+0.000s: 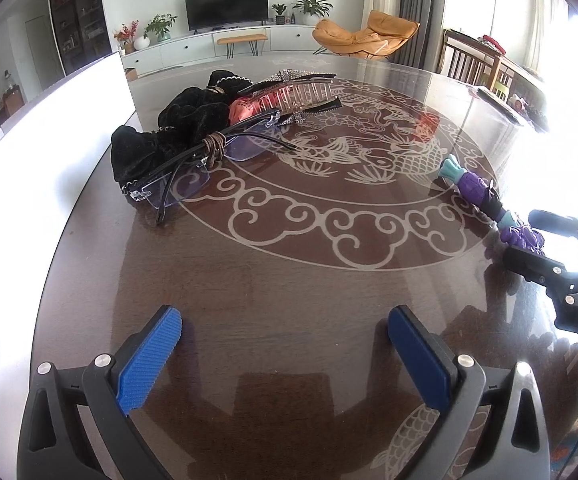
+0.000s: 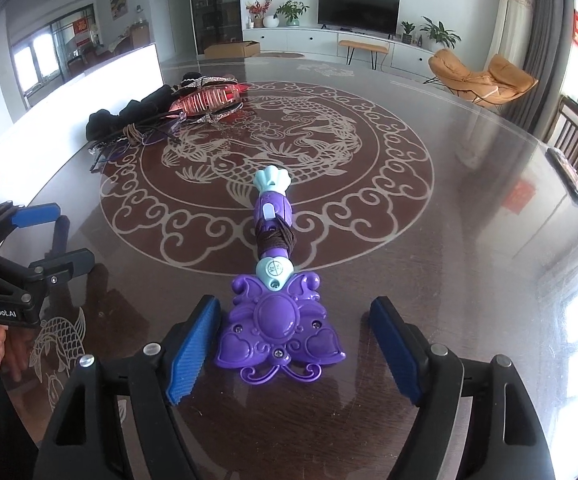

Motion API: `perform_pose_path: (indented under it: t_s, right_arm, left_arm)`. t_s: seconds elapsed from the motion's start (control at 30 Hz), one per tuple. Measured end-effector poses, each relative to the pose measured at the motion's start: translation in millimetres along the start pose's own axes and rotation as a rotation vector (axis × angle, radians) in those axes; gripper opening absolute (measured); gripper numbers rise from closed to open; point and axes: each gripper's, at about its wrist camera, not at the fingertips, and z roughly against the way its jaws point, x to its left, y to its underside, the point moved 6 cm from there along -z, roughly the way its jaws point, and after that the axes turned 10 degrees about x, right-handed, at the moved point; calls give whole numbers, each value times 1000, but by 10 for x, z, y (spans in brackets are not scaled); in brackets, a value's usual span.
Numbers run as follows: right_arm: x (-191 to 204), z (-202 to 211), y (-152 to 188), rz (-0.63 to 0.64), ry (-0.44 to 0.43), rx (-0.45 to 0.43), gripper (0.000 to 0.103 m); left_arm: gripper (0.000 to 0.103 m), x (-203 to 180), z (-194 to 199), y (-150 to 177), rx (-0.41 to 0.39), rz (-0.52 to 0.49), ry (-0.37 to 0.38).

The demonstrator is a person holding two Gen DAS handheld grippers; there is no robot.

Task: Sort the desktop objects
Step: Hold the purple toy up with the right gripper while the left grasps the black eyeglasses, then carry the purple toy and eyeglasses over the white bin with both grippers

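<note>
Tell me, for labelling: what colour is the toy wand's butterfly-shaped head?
Purple; the toy wand's head shows best in the right wrist view.

Left black two-finger gripper with blue ribbed pads [image 1: 285,344] at bottom centre of frame, jaws spread wide. Right black blue-padded gripper [image 2: 295,338] likewise spread, bottom centre.

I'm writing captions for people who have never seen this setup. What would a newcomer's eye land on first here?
Probably the purple toy wand, lying on the dark table between the open fingers of the right gripper, its broad butterfly-shaped end nearest the camera. Next, the heap at the far left: black scrunchies, rimless glasses and a clear hair claw. The left gripper is open over bare table.
</note>
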Motion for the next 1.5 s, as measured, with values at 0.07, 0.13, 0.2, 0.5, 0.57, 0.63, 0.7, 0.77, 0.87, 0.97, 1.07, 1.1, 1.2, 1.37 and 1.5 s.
perform_pose_path:
  t_s: [0.07, 0.13, 0.2, 0.5, 0.57, 0.63, 0.7, 0.77, 0.87, 0.97, 1.07, 1.1, 1.2, 1.37, 1.5]
  right_arm:
    - [20, 37, 0, 12, 23, -22, 81]
    - [47, 65, 5, 31, 35, -34, 86]
    - [66, 81, 7, 46, 43, -41, 86]
    - [-7, 108, -10, 14, 51, -61, 87]
    - [-31, 121, -7, 2, 46, -68, 91]
    - [-55, 125, -11, -7, 44, -68, 91]
    - [-64, 117, -14, -13, 37, -66, 91]
    - [-74, 115, -17, -20, 30, -67, 91]
    - [-80, 117, -9, -28, 20, -71, 91]
    - [-87, 118, -10, -33, 17, -73, 91]
    - [-58, 105, -17, -27, 16, -69, 91]
    - [-50, 104, -18, -24, 16, -69, 91]
    - [-54, 100, -20, -28, 17, -70, 91]
    - [-106, 100, -20, -54, -4, -72, 91]
    - [-127, 85, -11, -63, -19, -62, 91]
  left_arm:
    - [103, 2, -3, -16, 19, -13, 15]
    - [103, 43, 21, -105, 21, -26, 49]
    - [103, 153, 165, -332, -51, -33, 37]
    - [103, 404, -175, -1098, 86, -156, 61]
    - [103, 438, -300, -1139, 100, -135, 79]
    - [103, 427, -371, -1190, 93, -111, 104]
    - [103, 356, -380, -1199, 79, -99, 167]
    - [103, 209, -383, -1118, 98, -125, 272]
    - [102, 18, -308, -974, 110, -199, 331]
    - [102, 16, -306, -1007, 106, -208, 222]
    - [100, 49, -367, -1143, 98, -158, 159]
    - [96, 49, -399, -1163, 96, -143, 149]
    - [42, 88, -481, -1193, 79, -121, 52]
    - [14, 104, -346, -906, 32, -31, 81]
    - [14, 218, -142, -485, 18, 63, 157]
